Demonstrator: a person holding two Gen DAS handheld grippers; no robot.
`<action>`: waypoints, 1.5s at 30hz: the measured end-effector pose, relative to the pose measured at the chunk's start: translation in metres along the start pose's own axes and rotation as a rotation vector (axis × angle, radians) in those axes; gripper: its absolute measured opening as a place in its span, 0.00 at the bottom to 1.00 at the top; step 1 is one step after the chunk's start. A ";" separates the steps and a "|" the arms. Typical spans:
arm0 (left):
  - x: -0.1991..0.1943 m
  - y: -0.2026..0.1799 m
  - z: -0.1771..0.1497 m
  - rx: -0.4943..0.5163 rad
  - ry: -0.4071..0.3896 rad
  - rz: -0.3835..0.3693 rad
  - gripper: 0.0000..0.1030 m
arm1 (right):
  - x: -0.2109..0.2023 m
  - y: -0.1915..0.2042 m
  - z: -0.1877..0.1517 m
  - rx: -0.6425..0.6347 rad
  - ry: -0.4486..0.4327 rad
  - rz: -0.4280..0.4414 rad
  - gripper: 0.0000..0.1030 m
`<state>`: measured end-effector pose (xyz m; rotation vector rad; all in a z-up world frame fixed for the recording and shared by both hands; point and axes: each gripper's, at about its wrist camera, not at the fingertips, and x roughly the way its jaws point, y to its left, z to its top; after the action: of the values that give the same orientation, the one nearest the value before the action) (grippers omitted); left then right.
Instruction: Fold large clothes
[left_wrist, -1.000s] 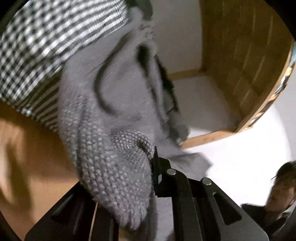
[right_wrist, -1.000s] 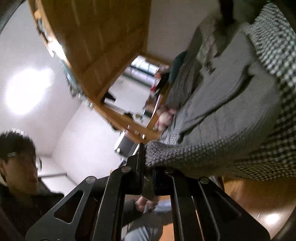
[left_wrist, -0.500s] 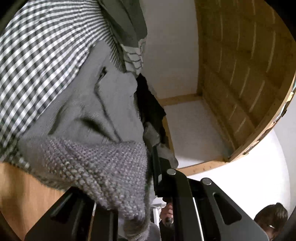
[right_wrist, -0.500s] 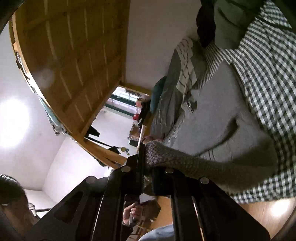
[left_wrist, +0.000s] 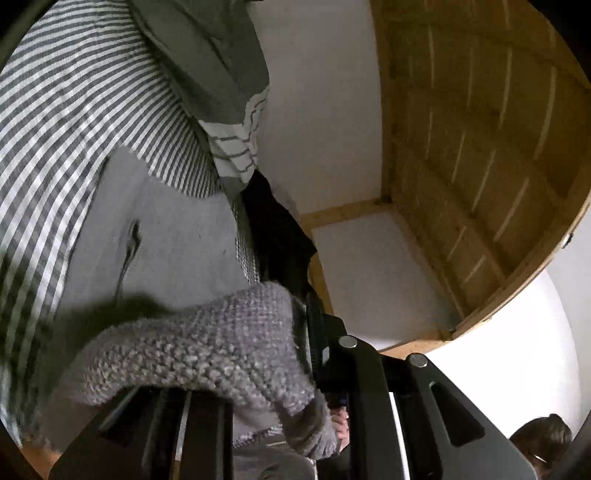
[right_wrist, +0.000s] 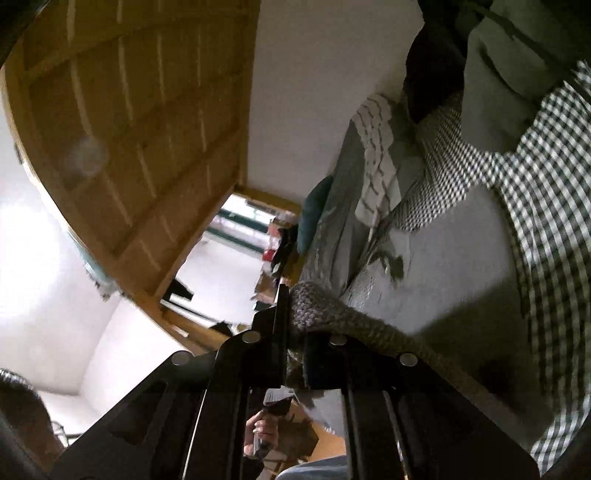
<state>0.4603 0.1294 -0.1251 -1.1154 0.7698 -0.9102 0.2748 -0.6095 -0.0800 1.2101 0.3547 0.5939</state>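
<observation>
- Left wrist view looks up at a white wall (left_wrist: 325, 110) and slatted wooden boards (left_wrist: 476, 147) overhead, framed in pale timber; the person's dark hair (left_wrist: 543, 443) shows at the lower right edge.
- Right wrist view shows the same wooden boards (right_wrist: 129, 110), a bright white ceiling area and, further off, a blurred cluttered part of the room; the checked cloth (right_wrist: 546, 206) covers the surface, with a grey-green garment (right_wrist: 498, 92) and a white striped textile (right_wrist: 376, 155) heaped at its far end.
- In the left view that cloth (left_wrist: 70, 155) reads as blurred grey and white stripes.
- The grey knit sweater (left_wrist: 177, 236) lies spread flat on the checked cloth, its body smooth and its thick hem coarsely knitted; in the right view it (right_wrist: 454, 266) stretches between the tongs and the heap.
- The left gripper (left_wrist: 306, 328) is clamped on one corner of the chunky hem, which folds over its fingers.
- The right gripper (right_wrist: 295, 325) is closed tight on the other hem corner, the knit edge pinched between its jaws.
- No label or writing can be read.
</observation>
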 end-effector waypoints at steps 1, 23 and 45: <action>0.007 0.001 0.010 0.006 0.003 0.008 0.14 | 0.010 -0.004 0.011 0.008 -0.008 -0.014 0.06; 0.122 0.076 0.183 0.000 0.145 0.220 0.95 | 0.200 -0.112 0.197 0.108 0.138 -0.543 0.89; 0.171 0.072 0.147 0.465 0.542 0.686 0.27 | 0.272 -0.100 0.105 -0.762 0.781 -0.927 0.23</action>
<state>0.6790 0.0473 -0.1665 -0.1444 1.2063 -0.7367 0.5737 -0.5492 -0.1250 -0.0312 1.1431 0.2903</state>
